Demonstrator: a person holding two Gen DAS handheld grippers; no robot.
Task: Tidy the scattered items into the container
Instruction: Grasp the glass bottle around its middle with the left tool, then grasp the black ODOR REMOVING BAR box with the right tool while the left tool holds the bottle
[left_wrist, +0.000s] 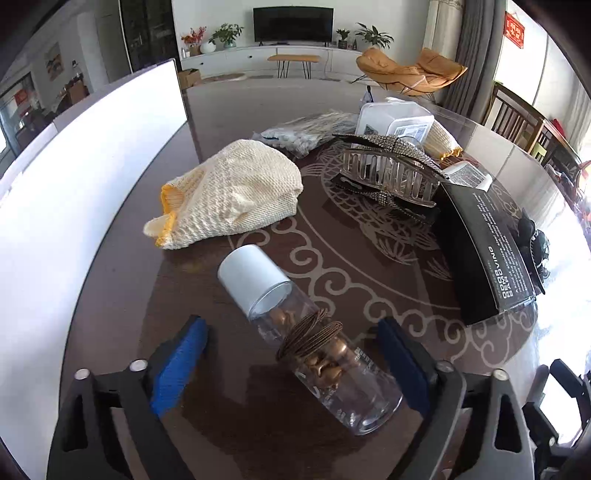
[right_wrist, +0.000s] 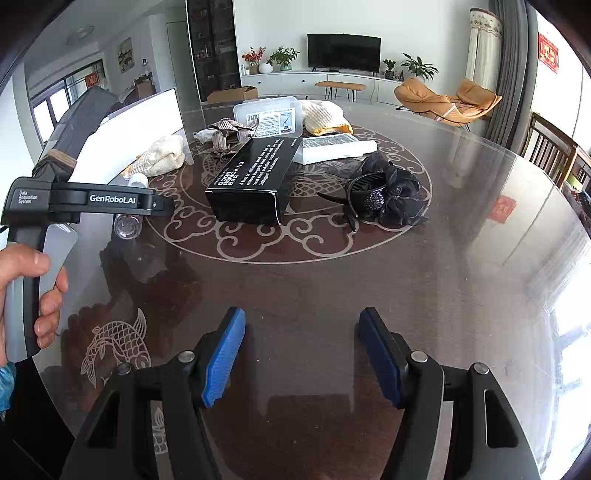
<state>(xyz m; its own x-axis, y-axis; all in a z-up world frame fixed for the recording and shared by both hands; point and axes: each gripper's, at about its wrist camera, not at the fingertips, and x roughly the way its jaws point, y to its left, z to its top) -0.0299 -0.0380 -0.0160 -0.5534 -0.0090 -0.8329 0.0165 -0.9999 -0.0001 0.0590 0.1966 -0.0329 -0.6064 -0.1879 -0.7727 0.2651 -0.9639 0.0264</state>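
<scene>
My left gripper (left_wrist: 291, 347) is open, its blue pads on either side of a clear bottle (left_wrist: 314, 350) with a white cap that lies on the table. The bottle holds gold capsules and has brown hair ties around it. A cream knitted glove (left_wrist: 236, 192) lies beyond it, beside the white container (left_wrist: 74, 206) at the left. My right gripper (right_wrist: 301, 354) is open and empty over bare table. In the right wrist view the black box (right_wrist: 255, 177), a black flower hair clip (right_wrist: 388, 195) and the container (right_wrist: 136, 122) lie ahead.
A rhinestone claw clip (left_wrist: 391, 173), a black box (left_wrist: 480, 240), a white plastic case (left_wrist: 395, 120) and a bag of small parts (left_wrist: 310, 133) crowd the table's far right. A second glove (right_wrist: 325, 116) and a white packet (right_wrist: 336, 146) lie behind the box.
</scene>
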